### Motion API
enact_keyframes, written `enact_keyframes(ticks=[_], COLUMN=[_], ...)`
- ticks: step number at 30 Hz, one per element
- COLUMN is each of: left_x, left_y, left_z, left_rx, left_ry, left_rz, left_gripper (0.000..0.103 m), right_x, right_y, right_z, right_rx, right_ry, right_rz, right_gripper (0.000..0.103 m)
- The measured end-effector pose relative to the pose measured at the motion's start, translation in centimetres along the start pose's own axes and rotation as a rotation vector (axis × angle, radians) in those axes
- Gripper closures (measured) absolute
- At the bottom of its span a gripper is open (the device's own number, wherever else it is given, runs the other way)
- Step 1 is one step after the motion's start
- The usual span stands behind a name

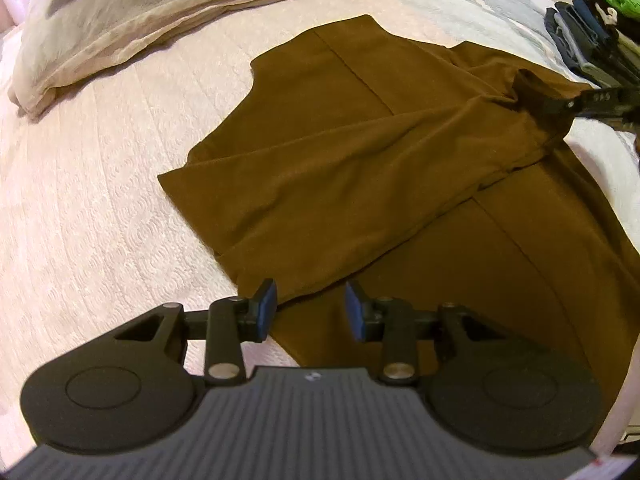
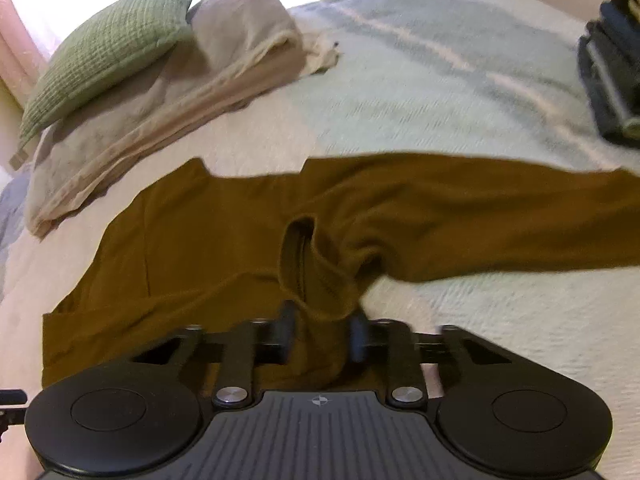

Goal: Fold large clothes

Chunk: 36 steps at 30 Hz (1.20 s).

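- Brown garment (image 1: 360,152) lies mid-bed, partly folded, one flap laid slantwise over the lower layer.
- Quilted bedspread (image 1: 100,200) is bare to the garment's left; the pillows (image 2: 120,92) lie along the far-left edge, well apart from it.
- Stack of folded clothes (image 1: 592,48) sits at the bed's far-right edge, near the garment's corner.
- Left gripper (image 1: 311,312) hovers over the garment's near edge, fingers apart, nothing between the blue pads (image 1: 267,312).
- Right gripper (image 2: 322,336) pinches a bunched fold of the garment, puckering it.
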<state>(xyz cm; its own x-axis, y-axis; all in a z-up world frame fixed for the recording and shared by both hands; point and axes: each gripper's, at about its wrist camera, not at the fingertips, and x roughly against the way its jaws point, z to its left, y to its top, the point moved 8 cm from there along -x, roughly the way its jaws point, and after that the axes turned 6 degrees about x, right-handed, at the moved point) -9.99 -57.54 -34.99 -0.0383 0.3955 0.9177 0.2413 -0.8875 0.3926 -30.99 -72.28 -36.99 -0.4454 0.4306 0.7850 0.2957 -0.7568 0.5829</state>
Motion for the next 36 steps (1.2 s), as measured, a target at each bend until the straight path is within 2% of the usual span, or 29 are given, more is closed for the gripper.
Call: enact_keyframes(ticks=[2,4,6,10,14,20,23,25,28,31,36], left_x=[0.1,0.1,-0.2,-1.0,-2.1,-4.0,-4.6,-5.2,-6.7,-8.0,-6.9], left_y=[0.0,0.0,0.0,0.3,1.3,4.0,5.5,6.3,7.3,7.6,7.4], left_z=[0.2,0.5,1.0,2.6,4.5,6.9,8.6,9.6,10.7,11.5,11.5], left_rx=[-0.002,0.002,0.015,0.097,0.145,0.142,0.172,0.178,0.158,0.165,0.158], left_ry=[0.005,0.01,0.016,0.023,0.05,0.084,0.106,0.132,0.165,0.164,0.174], left_rz=[-0.008,-0.017,-0.023,-0.046,-0.065,-0.111,-0.135,-0.145,-0.132,-0.113,-0.109], left_gripper=[0.071,0.071,0.071,0.071,0.071,0.072,0.072,0.072,0.073,0.073,0.074], right_x=[1.2,3.1,4.8,3.2,1.9,1.6,2.5,3.3,2.6,1.9,1.4], right_y=[0.8,2.3,3.0,0.4,-1.7,-0.7,0.9,1.3,-0.1,-1.9,-3.5], right_z=[0.2,0.6,-0.1,-3.3,-4.3,-3.2,-2.2,-2.7,-4.0,-4.7,-4.8], right_rx=[-0.014,-0.002,0.011,-0.091,-0.119,-0.1,-0.063,-0.039,-0.068,-0.069,-0.084], right_ry=[0.023,0.069,0.049,0.009,-0.005,0.026,0.049,0.011,-0.01,-0.022,0.002], right_rz=[-0.017,-0.099,-0.174,-0.066,-0.007,-0.011,-0.062,-0.097,-0.045,-0.002,0.056], right_gripper=[0.1,0.1,0.1,0.1,0.1,0.1,0.1,0.1,0.1,0.1,0.1])
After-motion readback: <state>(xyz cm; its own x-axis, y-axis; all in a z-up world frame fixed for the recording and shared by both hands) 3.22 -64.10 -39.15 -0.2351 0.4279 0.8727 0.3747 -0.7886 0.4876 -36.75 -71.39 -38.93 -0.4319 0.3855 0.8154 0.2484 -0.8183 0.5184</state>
